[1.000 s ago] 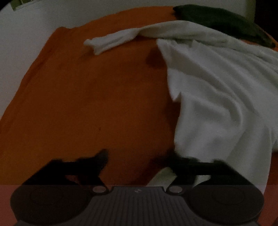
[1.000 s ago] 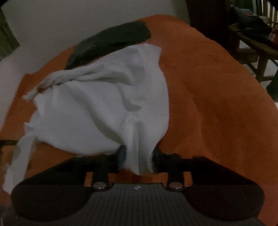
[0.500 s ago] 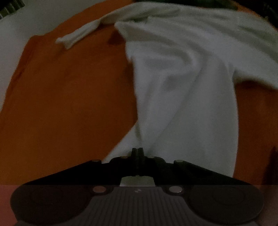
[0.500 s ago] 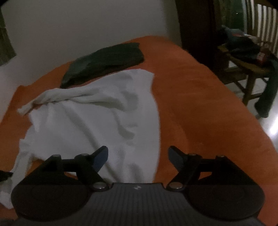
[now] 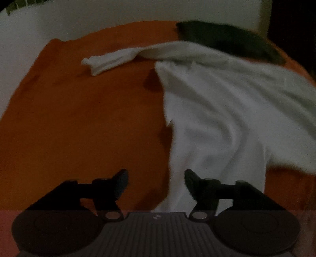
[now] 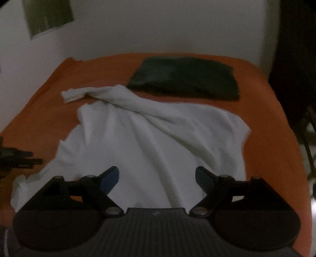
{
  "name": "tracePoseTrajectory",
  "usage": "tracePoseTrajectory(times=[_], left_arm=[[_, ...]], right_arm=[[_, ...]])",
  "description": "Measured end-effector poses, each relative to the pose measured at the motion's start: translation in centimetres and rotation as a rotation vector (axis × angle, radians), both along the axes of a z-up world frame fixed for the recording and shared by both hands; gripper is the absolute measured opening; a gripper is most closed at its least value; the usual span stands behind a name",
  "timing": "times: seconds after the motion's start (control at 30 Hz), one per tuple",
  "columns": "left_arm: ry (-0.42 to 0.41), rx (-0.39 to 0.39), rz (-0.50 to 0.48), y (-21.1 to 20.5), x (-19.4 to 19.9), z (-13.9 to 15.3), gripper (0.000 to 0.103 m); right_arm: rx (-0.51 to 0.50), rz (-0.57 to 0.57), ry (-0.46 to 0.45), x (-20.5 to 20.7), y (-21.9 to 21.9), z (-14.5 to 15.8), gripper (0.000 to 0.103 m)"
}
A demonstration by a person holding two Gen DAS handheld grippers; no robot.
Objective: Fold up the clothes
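A crumpled white garment (image 6: 158,134) lies spread on the orange bed (image 6: 266,138), one sleeve (image 5: 110,63) trailing to the far left. My right gripper (image 6: 157,178) hovers above its near hem; the jaws are opening, wide apart, and grip nothing. My left gripper (image 5: 156,181) hangs over the garment's near left corner with its jaws opening. A strip of white cloth (image 5: 177,189) lies below the gap next to the right finger, and neither pad presses on it. The left gripper's dark fingers (image 6: 19,158) also show at the left edge of the right wrist view.
A folded dark green garment (image 6: 183,79) lies at the bed's far side, just touching the white one. A white wall (image 6: 158,25) rises behind the bed, with a green picture (image 6: 49,17) on it. Dark furniture (image 6: 296,79) stands beyond the bed's right edge.
The right gripper let go of the white garment, opened wide, rose and drew back. The left gripper shut at the garment's near edge, then opened again and lifted.
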State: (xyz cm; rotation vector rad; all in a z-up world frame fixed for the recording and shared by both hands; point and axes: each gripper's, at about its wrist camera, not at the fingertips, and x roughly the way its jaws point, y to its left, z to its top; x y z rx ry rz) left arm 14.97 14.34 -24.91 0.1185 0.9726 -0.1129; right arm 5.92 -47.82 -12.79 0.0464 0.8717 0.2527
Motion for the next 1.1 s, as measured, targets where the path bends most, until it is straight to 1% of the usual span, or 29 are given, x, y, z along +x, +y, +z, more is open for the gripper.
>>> tracePoseTrajectory(times=[0.07,0.13,0.2,0.23,0.33,0.37,0.4,0.47,0.53,0.57,0.63,0.73,0.77,0.83,0.9,0.93,0.97,1.0,1.03,1.07,1.1], left_arm=[[-0.005,-0.053,0.015,-0.6,2.0,-0.6,0.063],[-0.007,-0.095,0.028,-1.0,3.9,-1.4,0.064],[-0.01,-0.118,0.043,-1.5,5.5,-2.5,0.066],[-0.013,-0.126,0.049,-1.6,6.1,-3.0,0.069],[-0.021,-0.163,0.066,-1.5,7.9,-4.6,0.07],[-0.023,-0.183,0.071,-1.4,8.4,-5.1,0.066],[-0.022,-0.205,0.069,-1.5,8.5,-5.6,0.059],[-0.021,-0.248,0.047,-1.7,8.6,-6.7,0.007],[-0.074,-0.264,0.027,-1.9,7.5,-7.1,0.007],[-0.097,-0.27,0.029,-1.7,6.7,-7.0,0.007],[-0.138,-0.284,0.034,-1.2,5.1,-6.9,0.007],[-0.138,-0.337,0.066,0.8,2.7,-6.3,0.007],[-0.131,-0.342,0.067,1.3,2.2,-6.2,0.007],[-0.122,-0.323,0.048,1.6,1.4,-5.8,0.007],[-0.112,-0.3,0.046,1.4,1.1,-5.6,0.007],[-0.11,-0.297,0.053,1.2,0.9,-5.6,0.007],[-0.108,-0.295,0.058,1.0,0.8,-5.7,0.007],[-0.106,-0.29,0.055,0.8,0.8,-5.7,0.007],[-0.106,-0.283,0.053,0.7,0.9,-5.8,0.008],[-0.105,-0.29,0.055,0.8,1.0,-6.0,0.008],[-0.104,-0.297,0.058,1.0,1.0,-6.1,0.009]], right_arm=[[-0.018,0.04,0.019,2.9,2.6,1.2,0.087],[-0.029,0.044,0.052,6.1,5.2,1.8,0.087],[-0.024,0.026,0.088,9.3,7.4,1.6,0.087],[-0.019,0.016,0.104,11.1,8.8,1.2,0.087],[-0.034,0.011,0.126,15.6,12.8,-1.0,0.088],[-0.044,0.009,0.123,16.8,13.9,-1.8,0.088],[-0.055,0.012,0.113,18.0,14.8,-2.8,0.088],[-0.087,0.022,0.1,20.4,16.3,-5.2,0.088],[-0.12,0.031,0.081,22.6,17.0,-7.8,0.088],[-0.144,0.042,0.055,23.7,17.5,-9.0,0.088],[-0.206,0.097,-0.014,25.5,18.7,-10.8,0.088],[-0.304,0.217,-0.141,27.9,21.8,-13.1,0.088],[-0.338,0.251,-0.173,28.6,22.9,-13.8,0.088],[-0.408,0.331,-0.227,30.2,26.0,-15.4,0.088],[-0.453,0.385,-0.262,32.0,29.0,-16.7,0.088],[-0.46,0.399,-0.276,32.8,30.1,-17.1,0.088],[-0.465,0.393,-0.292,33.6,31.0,-17.4,0.088],[-0.483,0.359,-0.312,34.8,32.1,-17.7,0.088],[-0.527,0.311,-0.32,35.9,33.0,-18.2,0.088],[-0.577,0.265,-0.308,37.0,33.6,-18.6,0.088],[-0.576,0.246,-0.262,38.1,33.7,-19.0,0.086]])
